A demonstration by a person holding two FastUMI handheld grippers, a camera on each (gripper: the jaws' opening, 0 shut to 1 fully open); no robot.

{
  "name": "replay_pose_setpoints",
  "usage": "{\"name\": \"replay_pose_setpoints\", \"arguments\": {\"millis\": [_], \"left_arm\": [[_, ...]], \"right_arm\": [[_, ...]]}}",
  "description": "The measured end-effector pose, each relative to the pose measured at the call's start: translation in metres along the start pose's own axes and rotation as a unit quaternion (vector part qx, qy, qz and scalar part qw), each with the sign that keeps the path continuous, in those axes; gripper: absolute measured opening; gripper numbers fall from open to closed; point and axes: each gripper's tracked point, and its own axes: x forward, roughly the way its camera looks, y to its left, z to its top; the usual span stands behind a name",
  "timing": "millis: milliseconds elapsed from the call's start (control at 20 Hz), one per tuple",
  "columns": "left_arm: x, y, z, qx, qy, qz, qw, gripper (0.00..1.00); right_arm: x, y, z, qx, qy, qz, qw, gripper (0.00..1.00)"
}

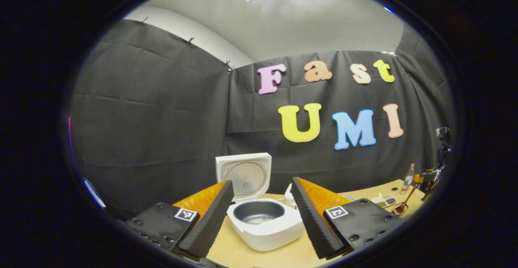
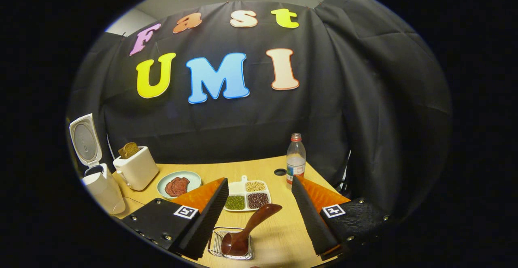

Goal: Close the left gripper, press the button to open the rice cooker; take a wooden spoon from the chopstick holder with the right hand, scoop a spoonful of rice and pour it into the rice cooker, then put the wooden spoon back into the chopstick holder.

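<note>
Rice cooker open, wooden spoon in its holder, both grippers wide open and holding nothing

The table [image 2: 279, 227] is light wood, with the black cloth wall behind it. In the left gripper view the white rice cooker [image 1: 265, 223] sits between the fingers of the left gripper [image 1: 262, 219], a little farther off, its lid standing straight up at the back and a little rice in the dark pot. The left gripper is spread wide and grips nothing. In the right gripper view the right gripper [image 2: 259, 223] is spread wide too, with nothing in it. A white toaster [image 2: 135, 169] with bread stands by the cooker, then a drink bottle [image 2: 296, 158], a plate of meat [image 2: 179, 183] and a tray of beans and grains [image 2: 247, 195]. The wooden spoon [image 2: 249, 227] leans in the wire chopstick holder [image 2: 231, 245], close between the fingers
</note>
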Motion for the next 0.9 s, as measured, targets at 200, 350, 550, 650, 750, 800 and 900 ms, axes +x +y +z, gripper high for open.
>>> {"name": "replay_pose_setpoints", "arguments": {"millis": [200,350,550,650,750,800,900], "left_arm": [[-0.005,0.012,-0.002,0.008,0.004,0.014,1.000,0.99],[-0.006,0.016,-0.006,0.012,0.010,0.020,1.000,1.00],[-0.003,0.017,-0.011,0.009,0.016,0.023,1.000,0.99],[-0.003,0.017,-0.013,0.007,0.016,0.022,1.000,0.99],[-0.004,0.019,-0.012,0.008,0.014,0.021,1.000,0.99],[-0.004,0.021,-0.013,0.009,0.013,0.022,1.000,0.99],[-0.005,0.024,-0.015,0.004,0.014,0.023,1.000,0.99]], "right_arm": [[0.012,-0.003,-0.036,0.049,0.054,-0.002,0.997,0.98],[0.014,0.000,-0.055,0.066,0.082,0.001,0.994,0.98],[0.014,0.008,-0.073,0.075,0.111,0.014,0.991,0.89],[0.012,0.015,-0.080,0.082,0.129,0.024,0.988,0.83],[0.009,0.021,-0.086,0.082,0.144,0.029,0.986,0.56],[0.010,0.027,-0.092,0.085,0.156,0.039,0.983,0.54],[0.008,0.038,-0.099,0.087,0.176,0.060,0.979,0.55]]}}
